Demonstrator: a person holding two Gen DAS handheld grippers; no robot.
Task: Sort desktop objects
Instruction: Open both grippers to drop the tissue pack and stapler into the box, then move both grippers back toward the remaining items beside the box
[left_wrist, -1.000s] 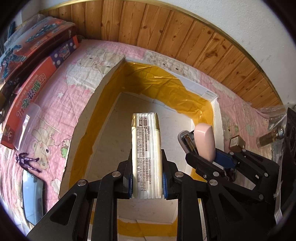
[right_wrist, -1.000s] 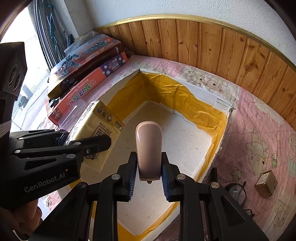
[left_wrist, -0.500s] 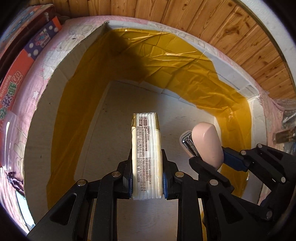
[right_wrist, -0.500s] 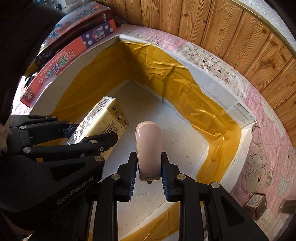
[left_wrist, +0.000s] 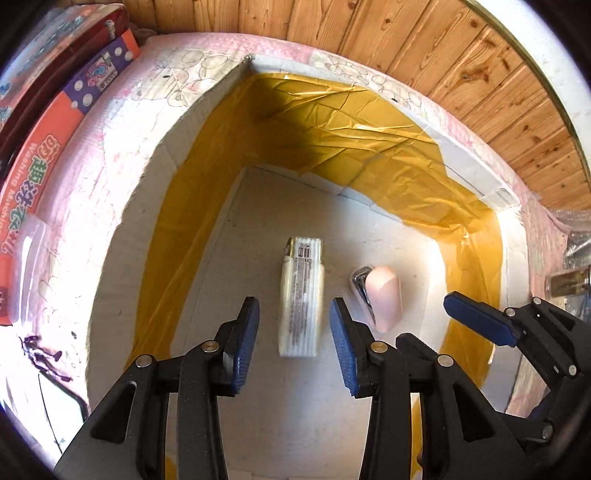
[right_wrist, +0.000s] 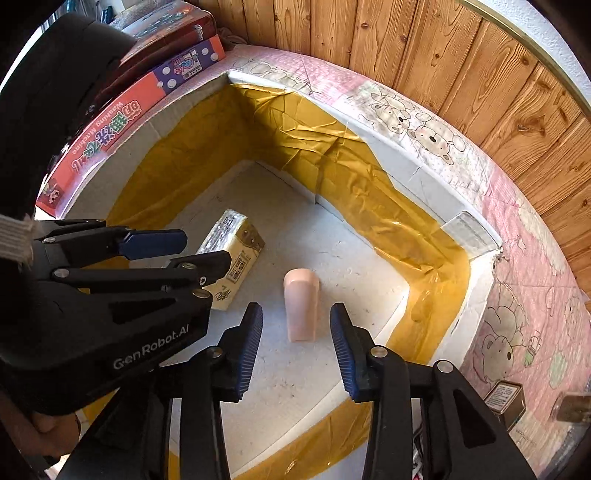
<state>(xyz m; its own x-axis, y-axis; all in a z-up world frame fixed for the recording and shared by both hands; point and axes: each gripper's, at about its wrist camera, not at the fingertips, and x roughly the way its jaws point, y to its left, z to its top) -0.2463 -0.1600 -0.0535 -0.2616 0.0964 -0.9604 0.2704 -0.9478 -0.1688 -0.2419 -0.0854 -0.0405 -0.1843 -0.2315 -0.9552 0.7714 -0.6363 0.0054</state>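
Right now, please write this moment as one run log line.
left gripper: open, jaws just opened | right gripper: open, jaws just opened | tissue pack, pink stapler: lying on box floor, unheld

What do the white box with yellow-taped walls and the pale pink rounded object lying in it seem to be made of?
White box: probably foam board or cardboard, matte, with thick chalky edges; its inner walls carry glossy, wrinkled yellow tape. Pale pink rounded object: likely smooth plastic with an even satin sheen; the left wrist view shows a shiny metal part on it.
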